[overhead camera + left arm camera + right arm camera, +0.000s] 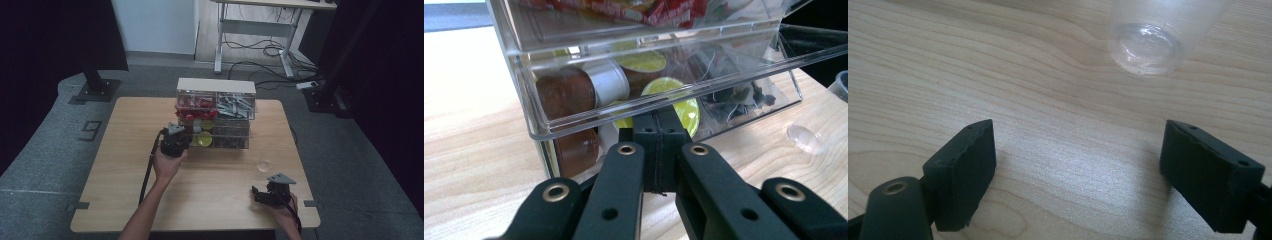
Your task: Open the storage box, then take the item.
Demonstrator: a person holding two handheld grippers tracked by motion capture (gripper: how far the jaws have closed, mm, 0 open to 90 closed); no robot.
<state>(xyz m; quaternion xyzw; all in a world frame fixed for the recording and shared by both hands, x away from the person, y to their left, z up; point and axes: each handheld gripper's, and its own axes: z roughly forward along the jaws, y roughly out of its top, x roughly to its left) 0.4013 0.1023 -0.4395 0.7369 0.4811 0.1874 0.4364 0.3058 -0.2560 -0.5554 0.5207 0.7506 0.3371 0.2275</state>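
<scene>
Wooden table [125,165]: left gripper [659,131] fingers closed under the drawer lip [674,97], tips hidden; right gripper [1078,165] fingers open.

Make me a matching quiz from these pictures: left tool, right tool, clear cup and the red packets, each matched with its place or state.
Things:
1. left tool
2. right tool
3. clear cup
4. red packets

Places or states:
A. in the upper left compartment of the clear organizer
B. jaws wide apart over bare table
C. jaws together at the edge of the lower drawer
D. standing on the table ahead of the open jaws

Pairs: 1-C, 2-B, 3-D, 4-A
</scene>
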